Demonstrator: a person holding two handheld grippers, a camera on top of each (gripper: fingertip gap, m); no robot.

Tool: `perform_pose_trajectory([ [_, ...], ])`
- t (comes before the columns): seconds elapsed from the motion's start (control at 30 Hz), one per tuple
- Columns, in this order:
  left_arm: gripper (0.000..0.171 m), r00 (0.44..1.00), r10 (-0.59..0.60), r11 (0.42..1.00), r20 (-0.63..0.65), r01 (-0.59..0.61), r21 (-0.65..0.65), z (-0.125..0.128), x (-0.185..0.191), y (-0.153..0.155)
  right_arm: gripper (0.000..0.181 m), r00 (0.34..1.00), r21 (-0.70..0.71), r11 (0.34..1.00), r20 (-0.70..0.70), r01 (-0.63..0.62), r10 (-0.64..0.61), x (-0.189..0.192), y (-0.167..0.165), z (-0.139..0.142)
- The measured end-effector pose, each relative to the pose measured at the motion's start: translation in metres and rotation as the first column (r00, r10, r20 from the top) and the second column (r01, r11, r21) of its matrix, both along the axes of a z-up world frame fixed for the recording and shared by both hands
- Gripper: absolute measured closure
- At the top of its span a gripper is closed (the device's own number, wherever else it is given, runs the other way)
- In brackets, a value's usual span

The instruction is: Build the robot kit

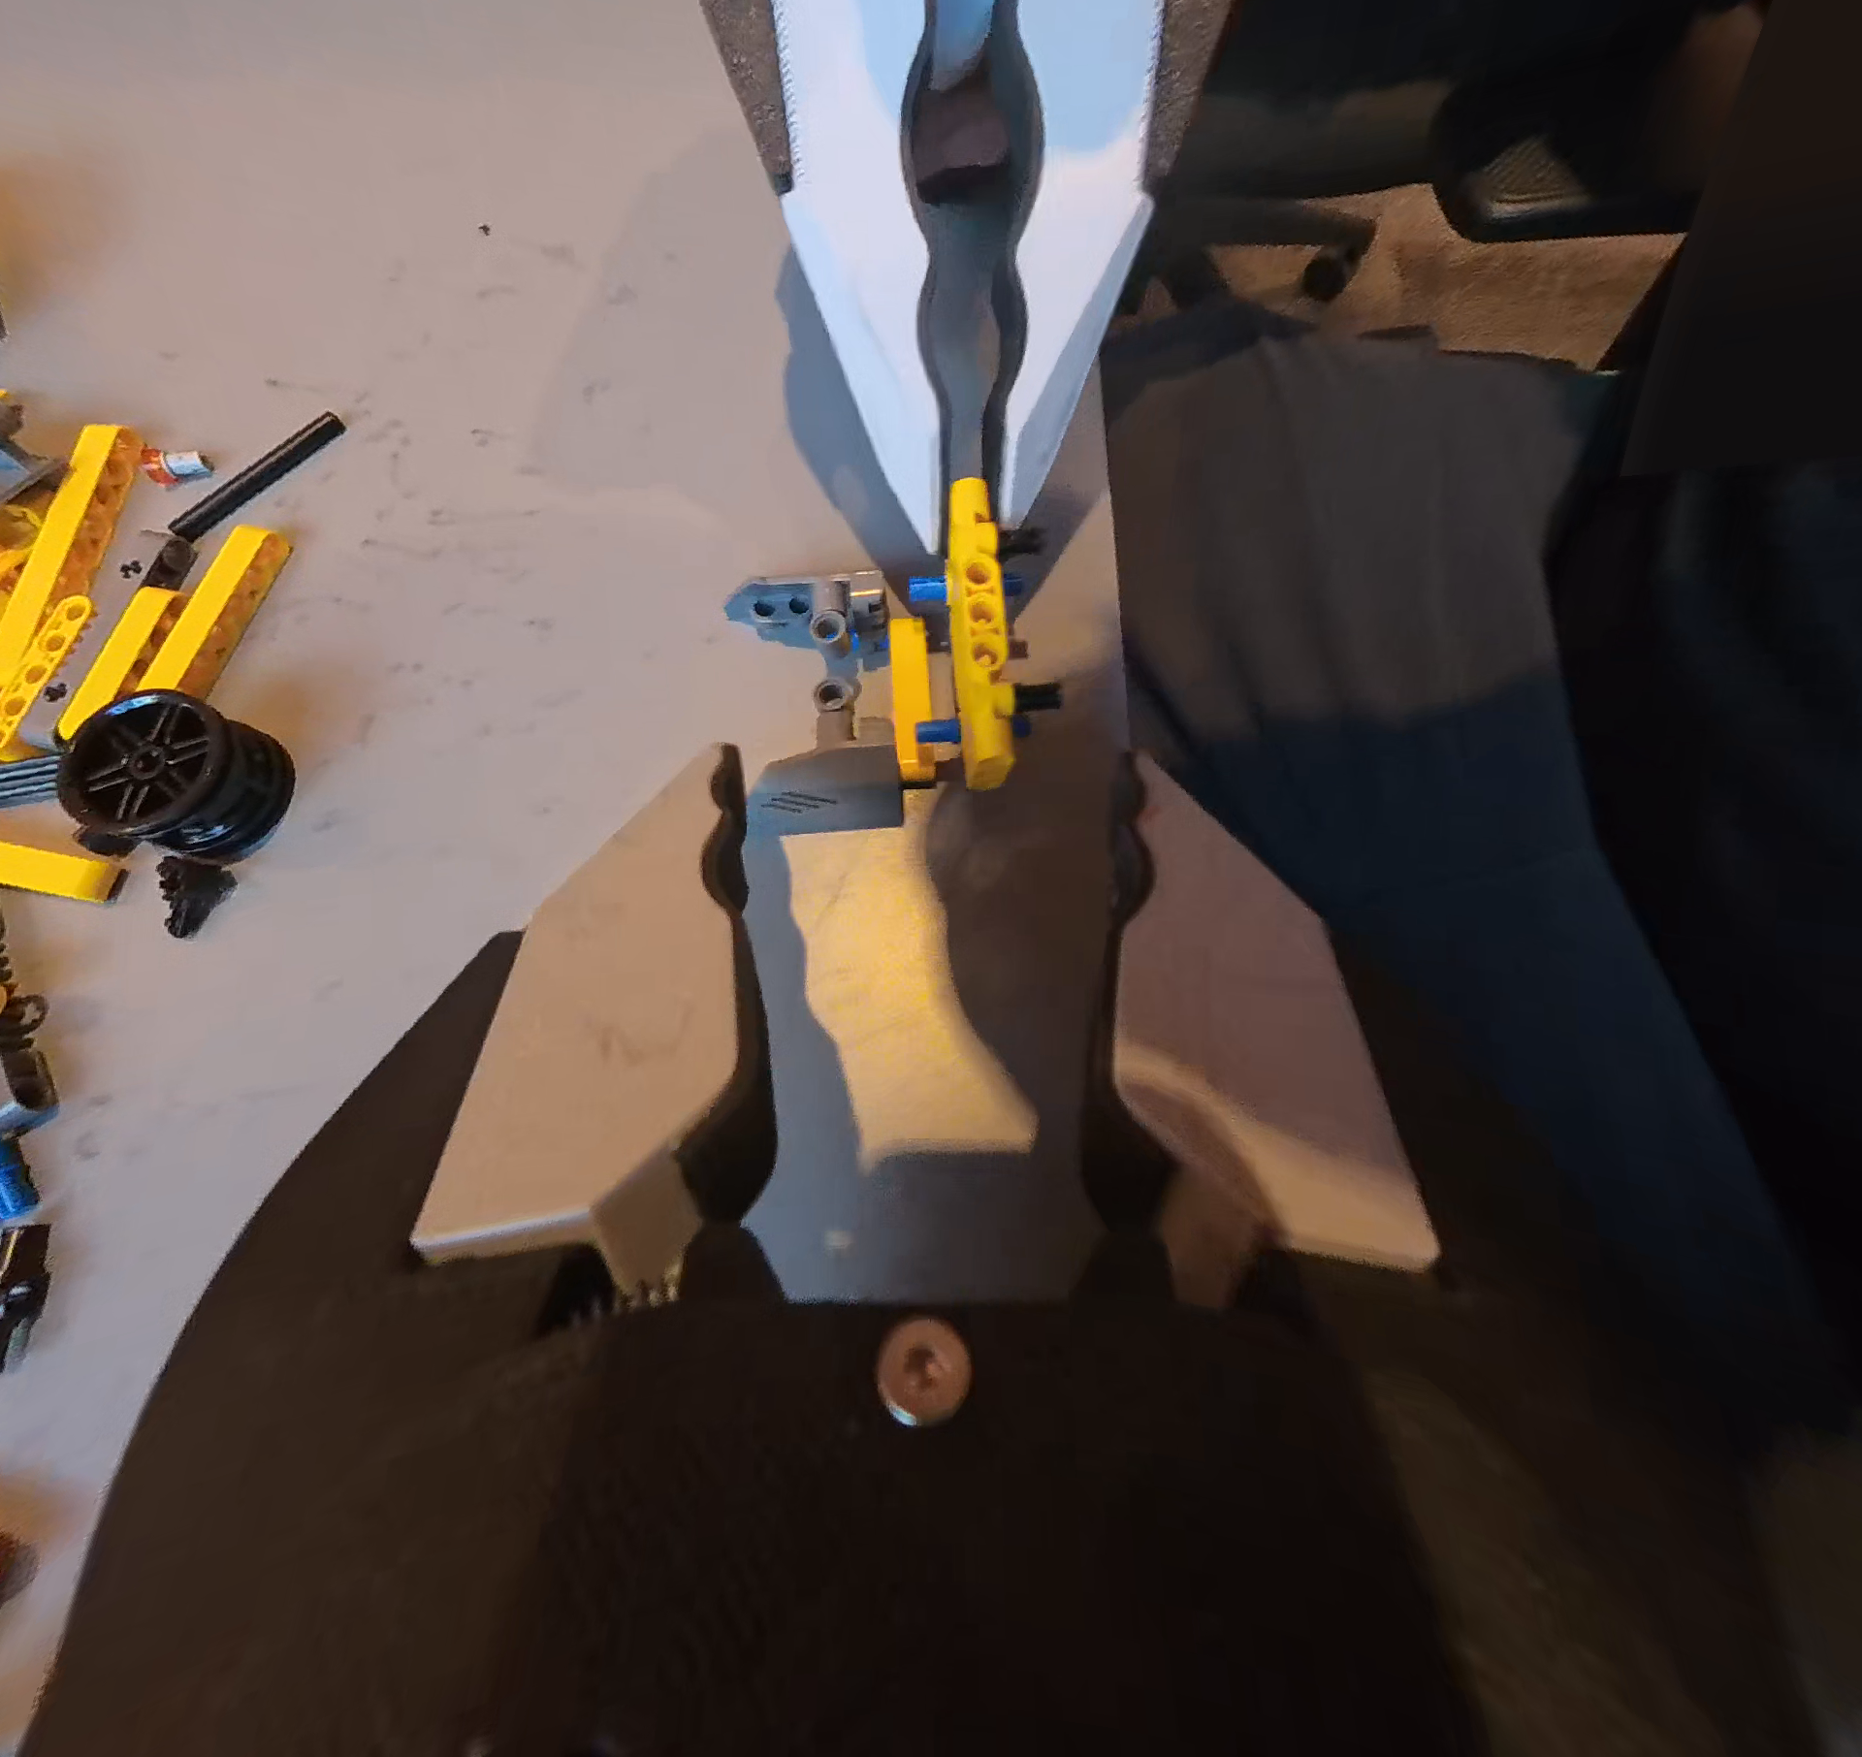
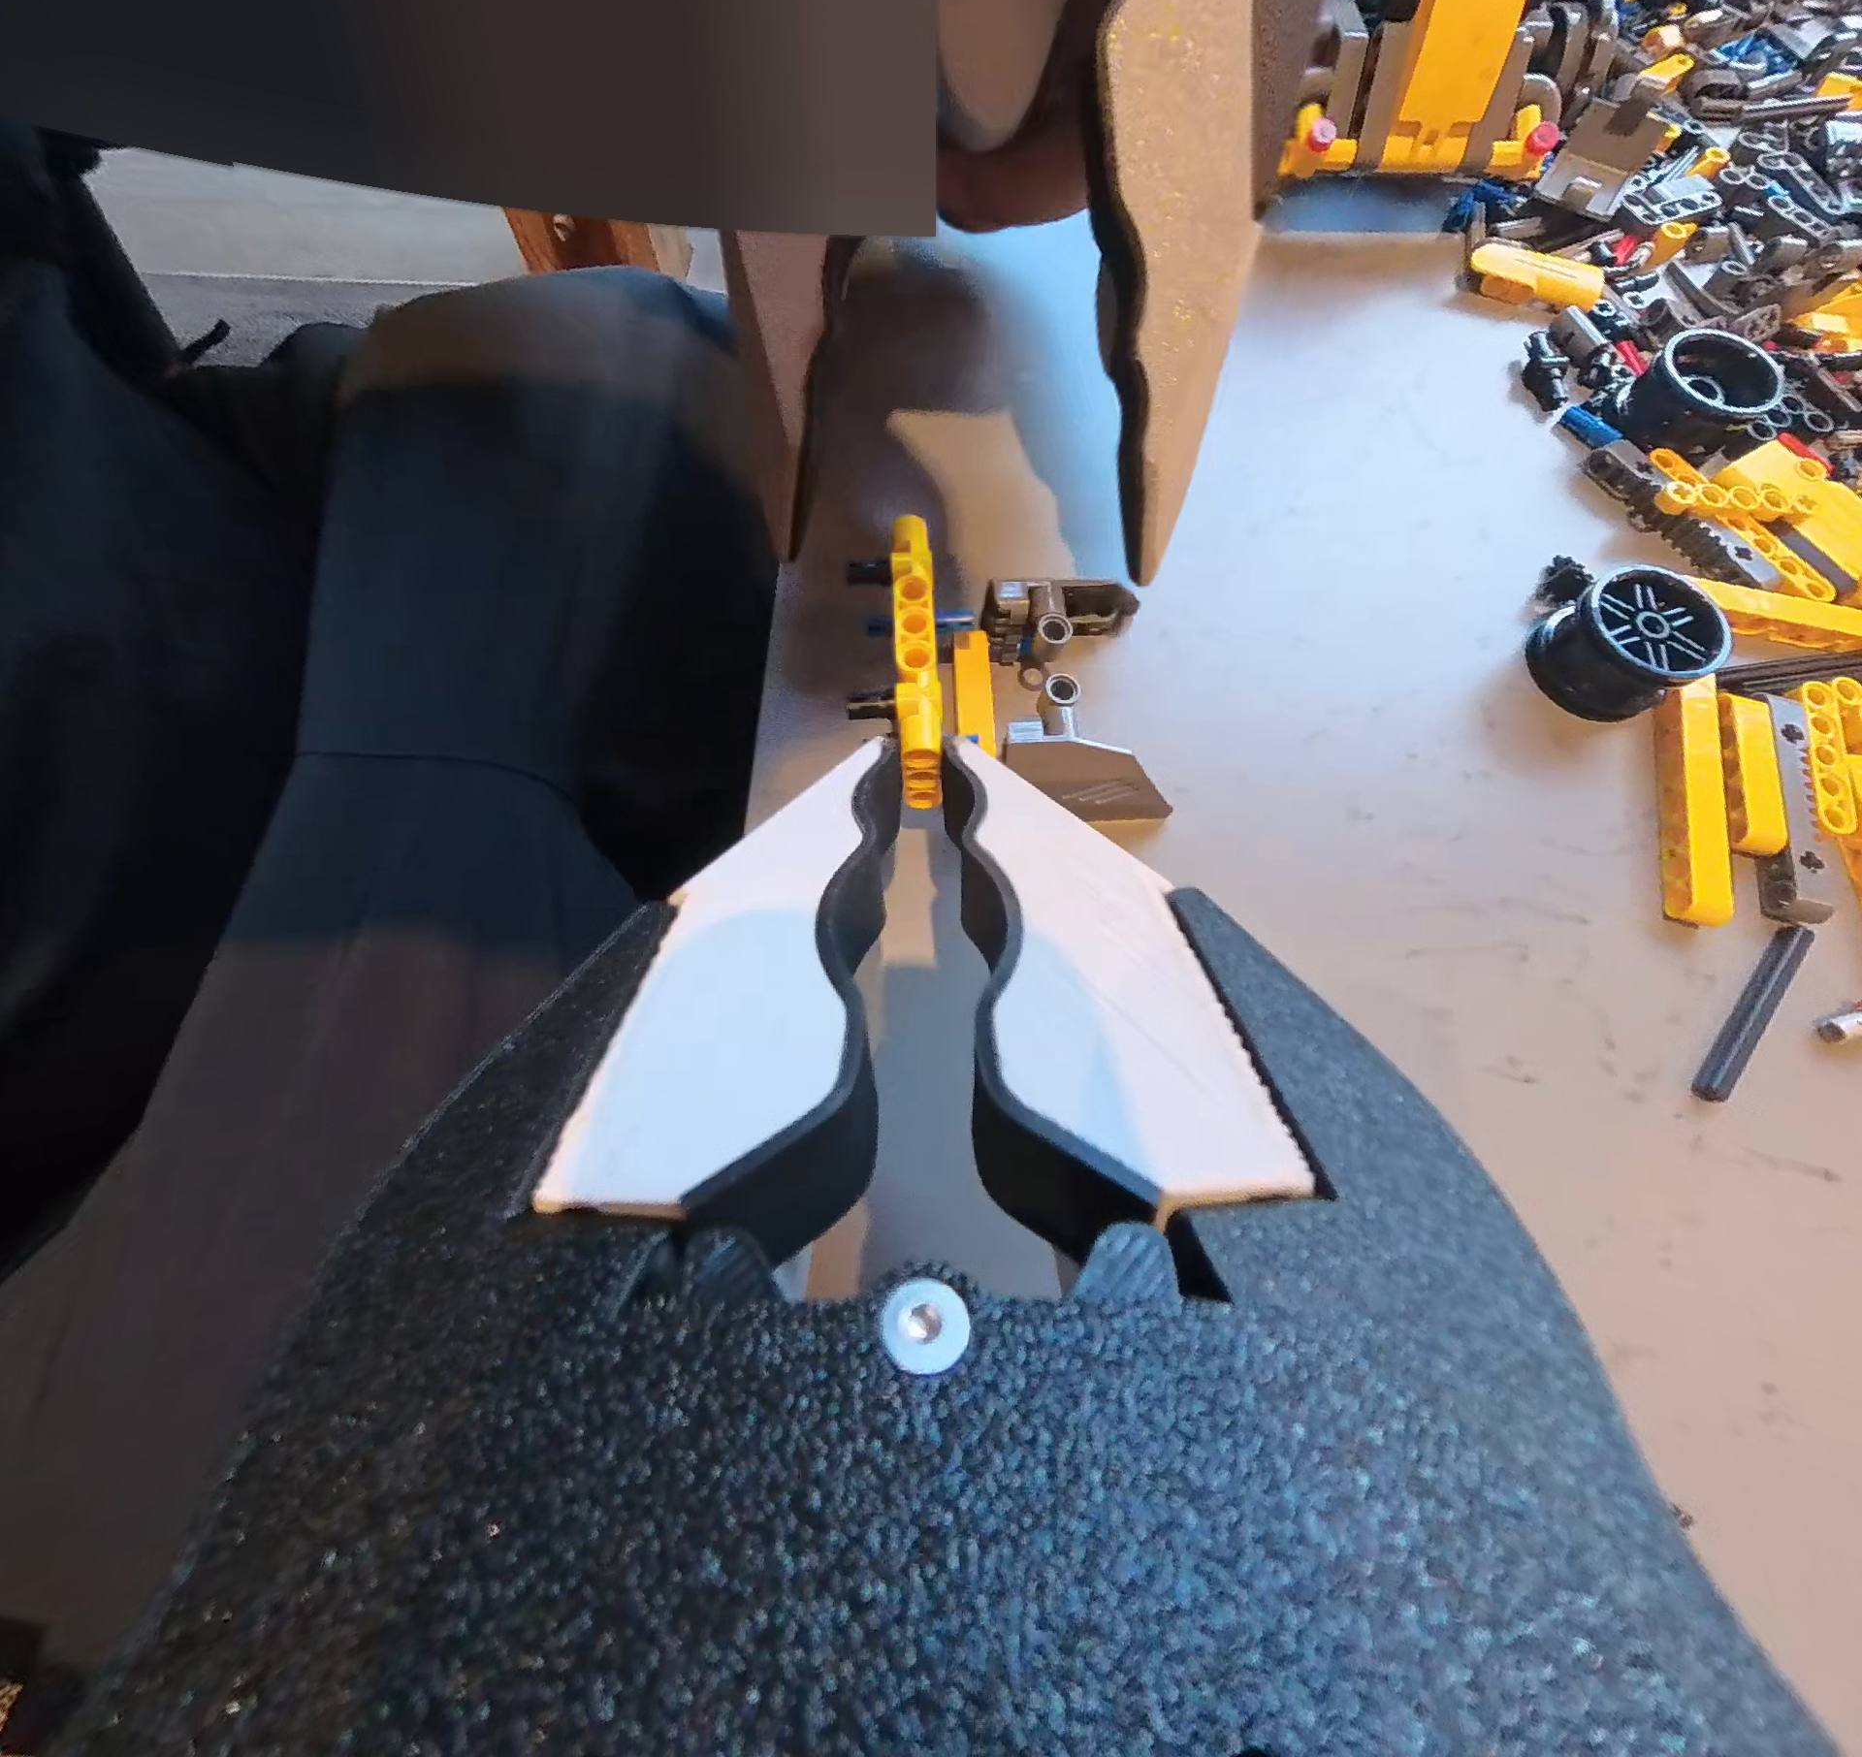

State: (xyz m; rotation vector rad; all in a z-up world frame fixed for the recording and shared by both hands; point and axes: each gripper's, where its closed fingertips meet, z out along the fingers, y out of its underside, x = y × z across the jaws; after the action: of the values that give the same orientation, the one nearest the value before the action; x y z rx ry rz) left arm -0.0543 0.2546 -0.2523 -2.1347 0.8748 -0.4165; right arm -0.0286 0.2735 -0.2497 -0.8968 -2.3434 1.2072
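Item: your right gripper (image 2: 919,762) pinches the yellow beam (image 2: 915,661) by one tip at the table (image 2: 1310,802) edge, left gripper (image 1: 927,782) wide open around it — a twist could drop it off the edge

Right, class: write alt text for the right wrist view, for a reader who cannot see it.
The right claw pinches a yellow holed beam of a small toy assembly at the table edge. The left claw hangs open opposite, and loose yellow and black toy parts lie to the right.

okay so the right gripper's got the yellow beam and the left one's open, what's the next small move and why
Probably ease the left gripper forward and close it on the grey panel. Its jaws stand wide, just short of the assembly, while the right gripper pinches only the far end of the yellow beam near the table edge, so the assembly looks weakly supported.
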Motion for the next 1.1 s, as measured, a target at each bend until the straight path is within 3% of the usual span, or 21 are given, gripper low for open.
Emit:
perform_pose_trajectory([
  [0.17,0.109,0.998,0.044,0.998,-0.045,-0.043,0.038,-0.004,0.001,0.009,0.174,1.0,-0.003,1.0,-0.003,-0.003,0.003,-0.001,0.001,0.0],
  [0.37,0.119,0.996,0.017,0.999,-0.09,-0.013,0.05,-0.013,0.002,0.014,0.174,1.0,0.011,1.0,0.01,0.008,-0.008,-0.004,0.003,-0.003],
  [0.8,0.119,0.993,-0.114,0.993,0.011,0.114,0.011,-0.008,0.009,0.005,0.174,1.0,0.039,0.999,0.021,0.013,-0.014,-0.006,0.001,-0.008],
  [1.1,0.127,0.993,-0.115,0.993,0.019,0.114,0.016,-0.007,0.006,0.005,0.174,1.0,0.035,0.999,0.025,0.013,-0.014,-0.005,0.001,-0.007],
])
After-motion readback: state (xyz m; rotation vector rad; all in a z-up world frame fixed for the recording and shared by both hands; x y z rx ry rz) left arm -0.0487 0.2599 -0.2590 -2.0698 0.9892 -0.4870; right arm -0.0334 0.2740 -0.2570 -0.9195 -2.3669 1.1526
